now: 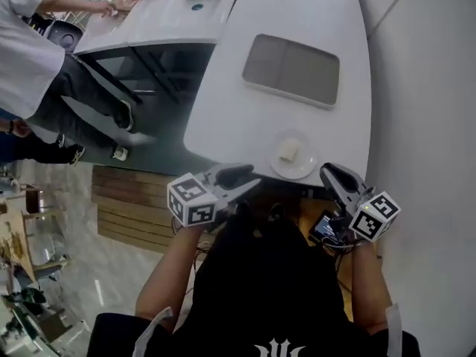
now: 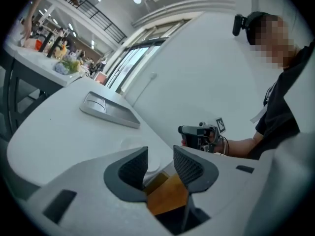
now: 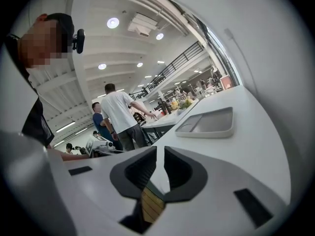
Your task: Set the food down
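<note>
One pale piece of food lies on the single small white plate at the near edge of the white surface. Farther along that surface sits one grey tray, well apart from the plate. The two tongs hang at the near edge on either side of the plate, the left tongs released with pads apart and the right tongs clenched on themselves, neither touching plate or food. Off to the left a person in a white shirt and another in blue stand by a second, cluttered surface.
</note>
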`<state>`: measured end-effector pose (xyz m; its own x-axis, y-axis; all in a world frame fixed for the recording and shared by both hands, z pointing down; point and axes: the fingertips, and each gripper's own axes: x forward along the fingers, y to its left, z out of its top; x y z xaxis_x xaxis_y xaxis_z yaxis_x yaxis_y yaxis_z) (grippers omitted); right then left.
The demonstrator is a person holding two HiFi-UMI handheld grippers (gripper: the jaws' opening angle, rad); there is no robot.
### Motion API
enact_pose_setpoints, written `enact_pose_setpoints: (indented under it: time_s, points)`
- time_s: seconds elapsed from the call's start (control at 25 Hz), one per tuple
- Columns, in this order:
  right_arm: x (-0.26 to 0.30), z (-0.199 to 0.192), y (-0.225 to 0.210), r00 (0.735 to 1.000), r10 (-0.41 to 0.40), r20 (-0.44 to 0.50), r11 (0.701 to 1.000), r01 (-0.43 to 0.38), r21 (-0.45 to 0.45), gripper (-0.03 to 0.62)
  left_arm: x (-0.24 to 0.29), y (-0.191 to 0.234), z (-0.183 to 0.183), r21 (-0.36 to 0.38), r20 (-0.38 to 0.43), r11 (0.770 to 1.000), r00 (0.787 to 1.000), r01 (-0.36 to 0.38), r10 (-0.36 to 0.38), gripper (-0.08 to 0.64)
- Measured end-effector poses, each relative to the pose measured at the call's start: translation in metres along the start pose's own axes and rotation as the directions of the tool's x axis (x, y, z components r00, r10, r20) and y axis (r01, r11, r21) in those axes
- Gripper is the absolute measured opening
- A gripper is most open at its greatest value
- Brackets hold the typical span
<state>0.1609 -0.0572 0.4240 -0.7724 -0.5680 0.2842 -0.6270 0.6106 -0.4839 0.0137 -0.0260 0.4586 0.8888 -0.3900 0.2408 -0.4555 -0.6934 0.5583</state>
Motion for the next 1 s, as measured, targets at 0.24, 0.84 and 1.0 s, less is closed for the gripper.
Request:
enact_pose_setpoints:
  time_s: [0.24, 0.84, 1.0]
  points:
    - [-0.002, -0.015, -0.017, 0.998, -0.061, -0.029, 0.995, 0.063, 0.078, 0.144, 0.012, 0.02, -0.015, -0.131, -0.052, 0.991, 0.998, 0.039, -0.046, 0.16]
    - [0.01, -0.072, -0.091, 0.983, 0.009, -0.182, 0.94, 0.054, 0.336, 0.175, 0.05, 0.06, -0.041, -0.205, -0.178, 0.974, 0.982, -0.099, 0.062, 0.16]
    - [0.027, -0.067, -0.133, 0.966, 0.047, -0.255, 0.935, 0.047, 0.352, 0.194, 0.079, 0.088, -0.038, -0.218, -0.231, 0.953, 0.96, -0.212, 0.16, 0.16]
